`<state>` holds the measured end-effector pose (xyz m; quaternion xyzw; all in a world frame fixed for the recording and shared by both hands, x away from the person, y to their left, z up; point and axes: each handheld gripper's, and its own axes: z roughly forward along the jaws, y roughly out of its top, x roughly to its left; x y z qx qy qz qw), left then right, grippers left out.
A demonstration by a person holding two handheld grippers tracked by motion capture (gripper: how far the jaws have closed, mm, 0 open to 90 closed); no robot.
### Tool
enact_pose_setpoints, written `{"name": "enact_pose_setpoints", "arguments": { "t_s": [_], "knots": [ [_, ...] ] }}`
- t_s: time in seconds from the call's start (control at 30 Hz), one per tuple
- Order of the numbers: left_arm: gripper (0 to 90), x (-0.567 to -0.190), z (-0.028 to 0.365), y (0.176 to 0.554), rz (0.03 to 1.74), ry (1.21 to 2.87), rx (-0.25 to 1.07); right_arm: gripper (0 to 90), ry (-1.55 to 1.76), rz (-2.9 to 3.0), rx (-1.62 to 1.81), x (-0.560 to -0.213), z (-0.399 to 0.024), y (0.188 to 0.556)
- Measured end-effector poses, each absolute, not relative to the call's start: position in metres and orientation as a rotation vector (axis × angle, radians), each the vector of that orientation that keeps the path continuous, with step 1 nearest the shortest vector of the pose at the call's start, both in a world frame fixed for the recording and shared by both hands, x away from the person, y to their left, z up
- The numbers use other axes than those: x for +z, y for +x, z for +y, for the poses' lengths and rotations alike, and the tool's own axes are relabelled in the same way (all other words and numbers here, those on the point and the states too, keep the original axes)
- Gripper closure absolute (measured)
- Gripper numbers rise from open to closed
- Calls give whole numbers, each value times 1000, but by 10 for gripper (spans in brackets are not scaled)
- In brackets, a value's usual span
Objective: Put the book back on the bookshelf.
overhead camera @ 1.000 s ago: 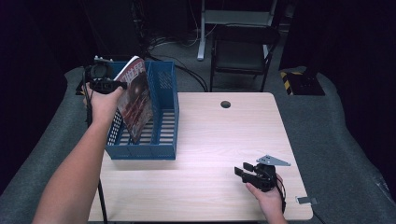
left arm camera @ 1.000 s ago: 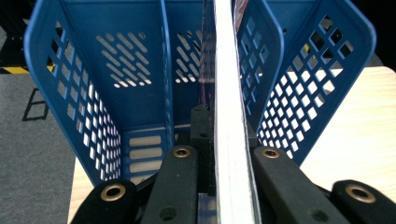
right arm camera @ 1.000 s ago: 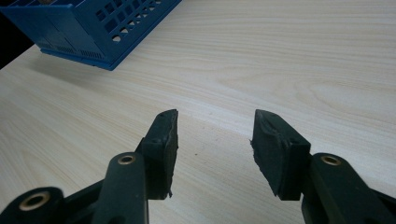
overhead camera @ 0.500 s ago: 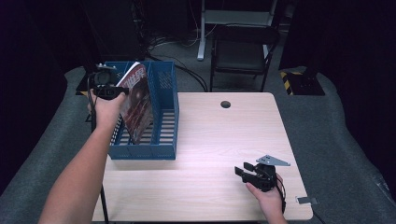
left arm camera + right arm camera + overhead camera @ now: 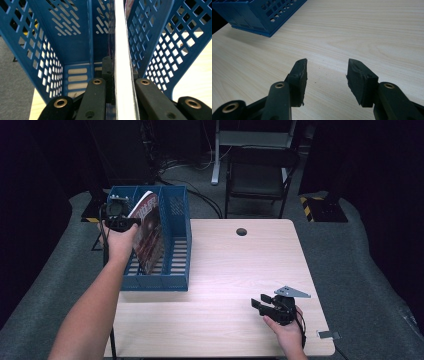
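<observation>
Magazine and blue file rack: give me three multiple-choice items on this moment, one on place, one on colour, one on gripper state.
1. Where is the magazine?
A. flat on the table
B. partly inside the file rack
C. on the chair

2. What colour is the file rack?
A. blue
B. red
C. white

3. How are the right gripper's fingers?
A. shut on the magazine
B. shut on nothing
C. apart with nothing between them

Answers: 1 B, the high view shows it standing tilted in the rack, with the left gripper clamped on its edge. 2 A, its perforated walls are blue in all views. 3 C, bare table shows through the gap.
</observation>
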<state>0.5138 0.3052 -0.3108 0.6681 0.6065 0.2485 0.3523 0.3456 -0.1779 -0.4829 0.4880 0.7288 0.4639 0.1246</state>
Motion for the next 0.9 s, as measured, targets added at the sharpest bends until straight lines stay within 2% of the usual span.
{"name": "enact_pose_setpoints", "arguments": {
  "t_s": [0.63, 0.9],
  "knots": [
    [828, -316, 316, 507, 1570, 1745, 603, 500, 1422, 2130, 1337, -483, -177, 345],
    [756, -310, 317, 504, 1554, 1767, 578, 499, 1422, 2139, 1333, -485, -175, 345]
  ]
}}
